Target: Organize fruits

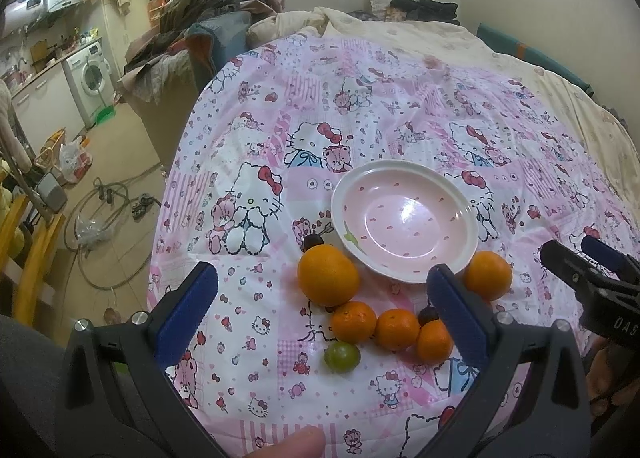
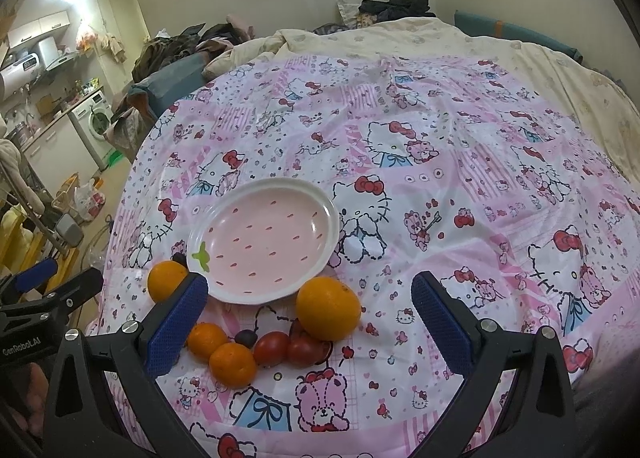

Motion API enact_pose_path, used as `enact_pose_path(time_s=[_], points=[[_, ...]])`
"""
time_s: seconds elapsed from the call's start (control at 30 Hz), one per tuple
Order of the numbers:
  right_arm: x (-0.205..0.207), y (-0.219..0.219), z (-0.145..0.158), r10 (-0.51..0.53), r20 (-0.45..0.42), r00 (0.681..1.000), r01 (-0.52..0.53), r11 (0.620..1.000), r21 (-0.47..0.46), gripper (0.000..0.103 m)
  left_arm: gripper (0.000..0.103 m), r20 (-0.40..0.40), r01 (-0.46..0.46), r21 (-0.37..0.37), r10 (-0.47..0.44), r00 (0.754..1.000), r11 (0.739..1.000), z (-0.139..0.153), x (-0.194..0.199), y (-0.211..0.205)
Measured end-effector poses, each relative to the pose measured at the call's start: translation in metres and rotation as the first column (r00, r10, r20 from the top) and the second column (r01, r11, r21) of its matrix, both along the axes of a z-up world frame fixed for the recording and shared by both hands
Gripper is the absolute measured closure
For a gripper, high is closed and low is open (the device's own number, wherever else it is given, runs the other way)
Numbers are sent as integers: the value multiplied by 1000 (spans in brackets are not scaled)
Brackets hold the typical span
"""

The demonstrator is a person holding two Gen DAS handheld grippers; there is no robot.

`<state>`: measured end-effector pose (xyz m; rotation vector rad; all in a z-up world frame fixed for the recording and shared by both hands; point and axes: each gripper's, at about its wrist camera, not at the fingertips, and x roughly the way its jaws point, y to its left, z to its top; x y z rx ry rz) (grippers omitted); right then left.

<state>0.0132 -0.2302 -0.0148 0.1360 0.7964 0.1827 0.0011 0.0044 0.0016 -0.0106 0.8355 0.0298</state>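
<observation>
A pink plate with a white rim (image 1: 404,278) (image 2: 224,292) rests empty on the Hello Kitty cloth. Around its near edge lie a large orange (image 1: 328,290) (image 2: 328,308), a second orange (image 1: 488,276) (image 2: 166,282), small tangerines (image 1: 354,322) (image 2: 232,364), a green fruit (image 1: 342,356), two red tomatoes (image 2: 271,348) and dark grapes (image 1: 313,242) (image 2: 246,337). My left gripper (image 1: 323,273) (image 2: 70,274) hangs open above the fruit, holding nothing. My right gripper (image 2: 310,282) (image 1: 572,250) is open too, held over the large orange.
The patterned cloth (image 1: 360,117) covers a bed with a cream quilt (image 2: 440,41) behind. Left of the bed the floor holds hoses (image 1: 108,225), bags and a washing machine (image 1: 94,77). A pile of clothes (image 1: 208,9) lies at the back left.
</observation>
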Motion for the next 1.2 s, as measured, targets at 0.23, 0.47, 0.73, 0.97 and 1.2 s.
enact_pose_path(time_s=[0.23, 0.47, 0.73, 0.97, 1.2], points=[[-1, 0, 0, 2, 2, 1000, -2, 1000, -1, 0, 0, 0, -1, -2, 1, 1000, 1000, -1, 0, 1], [0, 1, 0, 2, -1, 1000, -2, 1000, 0, 0, 0, -1, -1, -4, 1, 1000, 1000, -1, 0, 2], [0, 3, -1, 6, -4, 1000, -6, 1000, 1, 0, 0, 0, -1, -4, 1, 1000, 1000, -1, 0, 2], [-1, 2, 1, 0, 3, 1000, 0, 1000, 8, 0, 0, 0, -3, -6, 3, 1000, 1000, -1, 0, 2], [0, 2, 1, 1, 1, 1000, -1, 1000, 9, 0, 0, -1, -2, -7, 2, 1000, 1000, -1, 0, 2]])
